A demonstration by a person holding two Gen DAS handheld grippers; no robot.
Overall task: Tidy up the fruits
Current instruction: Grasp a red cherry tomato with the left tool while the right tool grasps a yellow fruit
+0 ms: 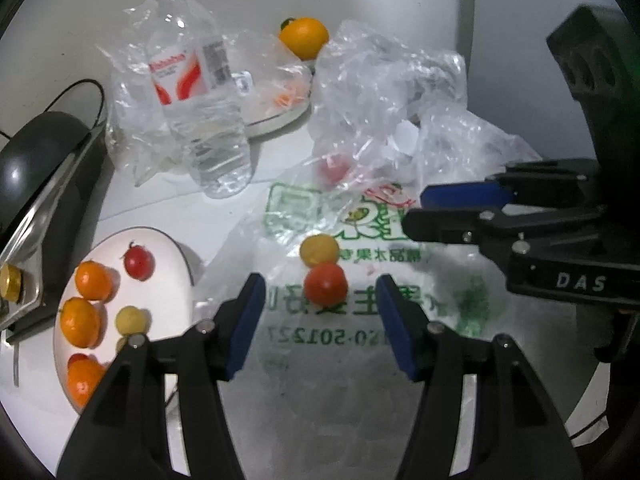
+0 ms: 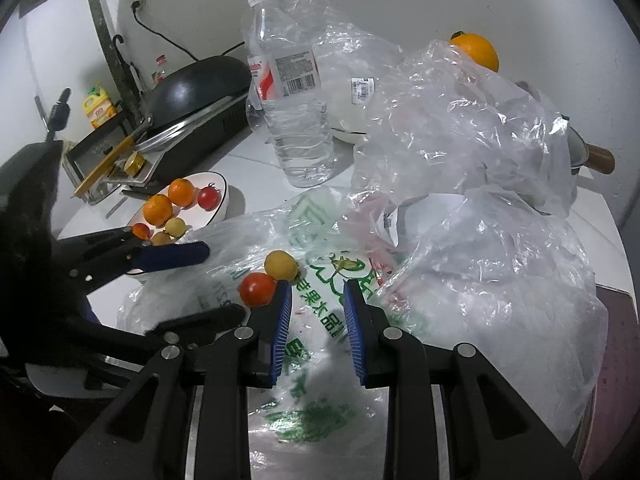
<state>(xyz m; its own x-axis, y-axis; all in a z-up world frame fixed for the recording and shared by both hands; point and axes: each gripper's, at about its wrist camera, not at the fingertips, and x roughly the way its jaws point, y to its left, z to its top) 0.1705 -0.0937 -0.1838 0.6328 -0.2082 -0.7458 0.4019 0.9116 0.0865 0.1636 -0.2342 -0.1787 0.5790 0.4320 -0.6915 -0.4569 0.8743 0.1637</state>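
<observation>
Left wrist view is showing the left gripper [image 1: 322,312] with jaws standing apart and empty, the red tomato [image 1: 325,284] lying just ahead between their tips on the printed plastic bag [image 1: 360,320]. A yellow tomato [image 1: 319,249] is touching it on the far side. Right gripper [image 2: 316,328] is hovering with jaws drawn nearly together on nothing, both tomatoes just off its left tip. Plate [image 1: 160,240], left of the left jaws, is already carrying several small fruits. Judging: tomato is light, smooth-skinned, easily bruised, likely to roll on slick film; best taken gently across its widest middle. Bag is bearing green Chinese print, partly readable digits. Water bottle [image 1: 196,92] label is red and white, its name blurred. "DAS" is reading on the right gripper's body.
</observation>
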